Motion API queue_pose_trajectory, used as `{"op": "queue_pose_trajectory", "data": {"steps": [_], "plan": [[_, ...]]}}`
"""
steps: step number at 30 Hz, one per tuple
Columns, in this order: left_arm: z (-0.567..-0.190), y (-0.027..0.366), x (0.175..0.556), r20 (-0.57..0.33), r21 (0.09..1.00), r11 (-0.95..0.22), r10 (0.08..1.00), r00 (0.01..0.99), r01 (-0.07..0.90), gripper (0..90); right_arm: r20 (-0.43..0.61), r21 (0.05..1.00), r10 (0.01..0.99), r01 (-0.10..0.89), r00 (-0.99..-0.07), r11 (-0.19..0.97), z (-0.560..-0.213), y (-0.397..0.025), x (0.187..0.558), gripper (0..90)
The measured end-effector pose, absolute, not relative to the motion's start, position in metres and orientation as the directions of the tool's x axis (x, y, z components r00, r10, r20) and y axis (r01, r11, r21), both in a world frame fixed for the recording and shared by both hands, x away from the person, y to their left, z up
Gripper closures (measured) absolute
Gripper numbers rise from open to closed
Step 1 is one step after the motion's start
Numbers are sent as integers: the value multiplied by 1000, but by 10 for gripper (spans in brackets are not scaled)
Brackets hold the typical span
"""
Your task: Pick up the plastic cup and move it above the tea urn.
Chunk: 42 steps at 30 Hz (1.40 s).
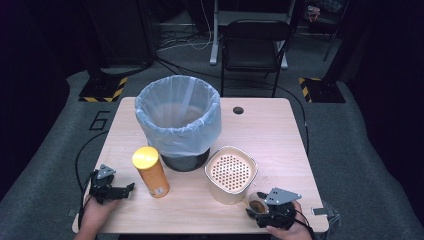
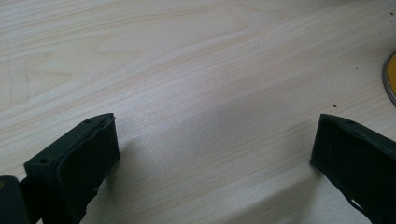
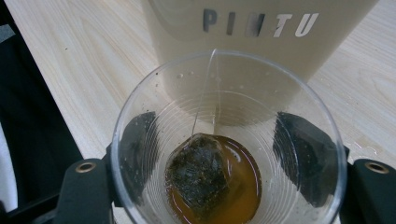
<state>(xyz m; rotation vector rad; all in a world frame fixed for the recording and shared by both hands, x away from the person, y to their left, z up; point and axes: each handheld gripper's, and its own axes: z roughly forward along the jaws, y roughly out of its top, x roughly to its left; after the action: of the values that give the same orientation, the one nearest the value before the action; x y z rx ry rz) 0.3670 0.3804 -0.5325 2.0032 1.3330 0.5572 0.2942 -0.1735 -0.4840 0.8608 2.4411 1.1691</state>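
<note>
Two readable marks here: one brand, one floor number.

You can read "PINTU" in grey capitals on the side of the cream container [image 3: 261,32], right behind the cup [image 3: 229,140] your right gripper [image 3: 229,158] holds. A large "6" [image 1: 99,120] stands on the grey floor, left of the table [image 1: 280,135].

Cream container [image 1: 231,175] blocks the right gripper [image 1: 262,207] ahead (rightward lies open).

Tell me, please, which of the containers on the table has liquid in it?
The clear plastic cup, gripped by the right gripper, holds brown tea with a teabag. The lined bin, strainer-topped container and lidded yellow can show none.
</note>
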Motion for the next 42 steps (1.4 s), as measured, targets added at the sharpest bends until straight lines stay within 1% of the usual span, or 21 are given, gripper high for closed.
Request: {"op": "queue_pose_trajectory", "data": {"steps": [13, 16, 22, 25, 30, 42], "plan": [[-532, 380, 367, -10, 722, -263, 921, 390, 640, 5, -13, 787, 636, 384, -771, 482, -484, -176, 295, 325], [-532, 380, 367, -9, 721, -264, 921, 390, 640, 5, 2, 779, 630, 396, -777, 486, -483, -178, 296, 327], [-532, 380, 367, -10, 722, -263, 921, 390, 640, 5, -11, 779, 636, 392, -772, 489, -480, -183, 301, 334], [-532, 380, 367, -10, 722, -263, 921, 389, 640, 5, -31, 775, 651, 393, -758, 495, -474, -191, 307, 343], [-532, 380, 367, -9, 722, -264, 921, 390, 640, 6, -30, 780, 673, 404, -739, 478, -467, -200, 313, 349], [-532, 380, 367, -10, 722, -263, 921, 389, 640, 5, -77, 783, 713, 400, -697, 476, -452, -222, 334, 354]]}}
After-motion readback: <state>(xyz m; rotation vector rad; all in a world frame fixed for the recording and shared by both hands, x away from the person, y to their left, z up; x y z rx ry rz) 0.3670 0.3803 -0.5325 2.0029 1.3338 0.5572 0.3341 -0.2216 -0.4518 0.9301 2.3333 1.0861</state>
